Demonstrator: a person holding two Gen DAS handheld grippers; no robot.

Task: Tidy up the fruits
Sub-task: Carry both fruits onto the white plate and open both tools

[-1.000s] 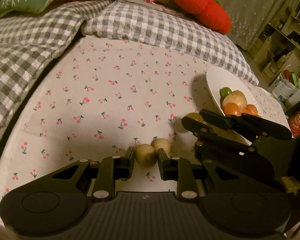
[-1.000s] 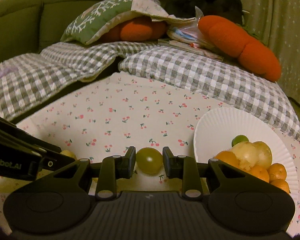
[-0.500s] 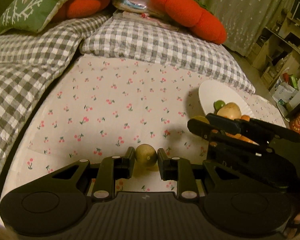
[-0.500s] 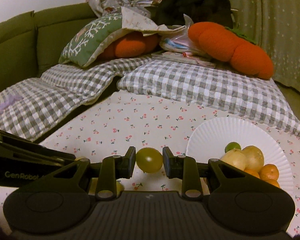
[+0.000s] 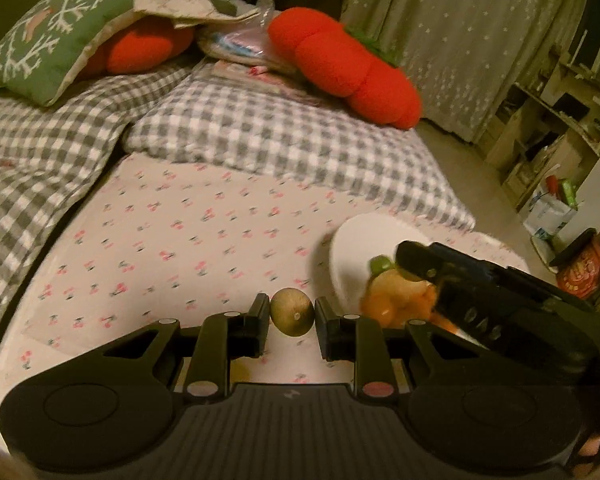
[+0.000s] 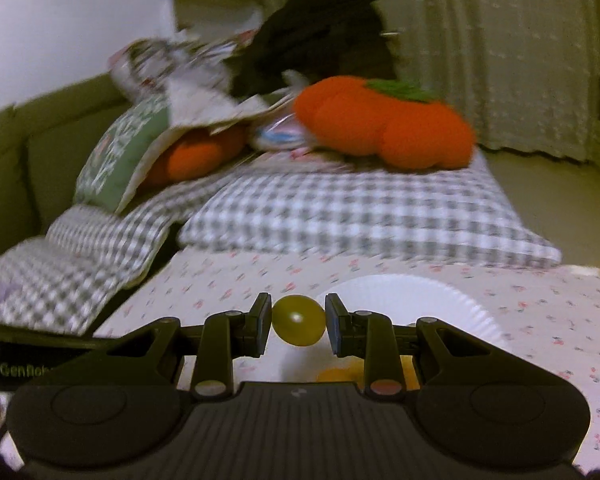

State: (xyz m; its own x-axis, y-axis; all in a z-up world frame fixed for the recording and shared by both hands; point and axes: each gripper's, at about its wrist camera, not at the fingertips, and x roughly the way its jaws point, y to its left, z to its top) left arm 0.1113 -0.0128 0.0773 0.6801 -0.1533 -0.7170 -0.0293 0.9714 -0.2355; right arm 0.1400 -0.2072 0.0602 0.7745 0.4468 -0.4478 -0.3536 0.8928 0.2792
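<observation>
In the left wrist view my left gripper is shut on a small brown round fruit, held above the cherry-print cloth. To its right stands a white paper plate with a green lime and pale and orange fruits; the right gripper's black body reaches over that plate. In the right wrist view my right gripper is shut on a yellow-green round fruit, just before the plate's near rim. Orange fruits show partly below the fingers.
Grey checked cushions border the cloth at the back and left. Behind them lie orange plush pillows and a green patterned pillow. Shelves and bags stand on the floor at the right. A green sofa rises at the left.
Both grippers have lifted away from the cloth with their fruits still held. The right gripper has swung over toward the plate, and a second pale fruit beside the left gripper is out of sight.
</observation>
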